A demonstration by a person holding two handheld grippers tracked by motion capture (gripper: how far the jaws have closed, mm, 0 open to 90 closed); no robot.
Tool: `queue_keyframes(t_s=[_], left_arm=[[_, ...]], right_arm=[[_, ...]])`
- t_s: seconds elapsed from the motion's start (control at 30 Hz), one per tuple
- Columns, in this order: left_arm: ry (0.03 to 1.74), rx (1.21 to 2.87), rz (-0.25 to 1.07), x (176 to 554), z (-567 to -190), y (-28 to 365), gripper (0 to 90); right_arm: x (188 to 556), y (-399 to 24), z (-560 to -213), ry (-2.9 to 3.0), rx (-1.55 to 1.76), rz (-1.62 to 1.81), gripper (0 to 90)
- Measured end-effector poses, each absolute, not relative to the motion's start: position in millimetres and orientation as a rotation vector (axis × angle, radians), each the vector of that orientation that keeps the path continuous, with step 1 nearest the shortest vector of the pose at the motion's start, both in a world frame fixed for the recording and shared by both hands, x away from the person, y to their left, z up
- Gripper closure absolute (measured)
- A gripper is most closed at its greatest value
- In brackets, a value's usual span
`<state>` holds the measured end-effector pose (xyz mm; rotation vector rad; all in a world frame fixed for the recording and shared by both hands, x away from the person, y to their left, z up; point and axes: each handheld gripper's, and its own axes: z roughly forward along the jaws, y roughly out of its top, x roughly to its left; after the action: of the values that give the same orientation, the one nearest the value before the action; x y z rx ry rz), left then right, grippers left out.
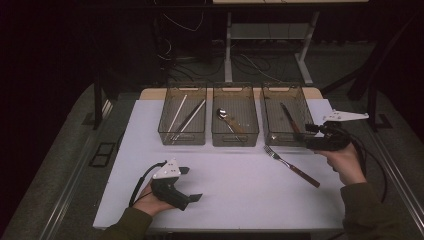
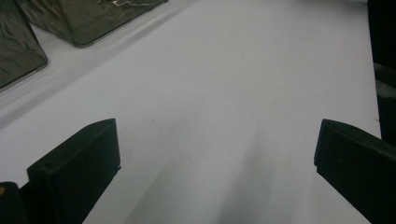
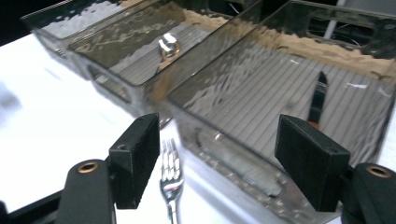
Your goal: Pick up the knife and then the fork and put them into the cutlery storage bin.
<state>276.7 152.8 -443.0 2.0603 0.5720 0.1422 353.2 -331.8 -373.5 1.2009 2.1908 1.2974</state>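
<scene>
White and matte, the tabletop (image 1: 235,185) spreads below you in the high view, carrying three smoky translucent plastic bins in a row at its far edge. Your left bin (image 1: 183,116) holds pale chopsticks (image 1: 186,118) laid lengthwise; your middle bin (image 1: 235,116) holds a shiny metal spoon (image 1: 223,115); your right bin (image 1: 286,115) holds a dark-handled knife (image 1: 290,118). A steel fork (image 1: 291,166) with a dark handle lies diagonally on the bare tabletop, just in front of the right bin, tines toward it. Your right gripper (image 1: 311,128) hovers at that bin's near right corner, near the fork's tines, jaws spread with nothing between them. Your left gripper (image 1: 189,184) sits low at the front left, well apart from the bins, its jaws wide apart.

From your left gripper view, two blocky black jaws stand far apart over smooth white surface, with rippled bin walls (image 2: 88,21) at the upper left.

From your right gripper view, black rectangular jaws stand spread and unloaded. The fork's bright tines (image 3: 171,169) lie just beside the left-hand jaw, on the white surface against the ribbed-floored bin (image 3: 261,107). The knife (image 3: 318,100) rests inside it; the spoon's glint (image 3: 168,45) shows in the next bin. No legible writing appears.
</scene>
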Motion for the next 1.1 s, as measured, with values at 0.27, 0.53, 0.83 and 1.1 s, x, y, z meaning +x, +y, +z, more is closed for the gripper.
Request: queue_keyframes(t_s=[0.27,0.53,0.83,1.1], left_arm=[[0.596,2.056,0.145,276.4,-443.0,154.1,0.0],[0.595,2.054,0.142,276.6,-442.9,153.9,0.0],[0.590,2.061,0.141,276.2,-442.7,153.6,0.0],[0.591,2.059,0.140,276.3,-442.9,153.4,0.0]], right_arm=[[336.9,-328.9,-377.3,2.243,1.165,1.298,30.7],[323.9,-329.4,-387.4,2.296,1.162,1.268,30.3],[314.2,-331.2,-402.1,2.358,1.178,1.210,34.2],[319.7,-324.4,-415.8,2.505,1.172,1.029,47.0]])
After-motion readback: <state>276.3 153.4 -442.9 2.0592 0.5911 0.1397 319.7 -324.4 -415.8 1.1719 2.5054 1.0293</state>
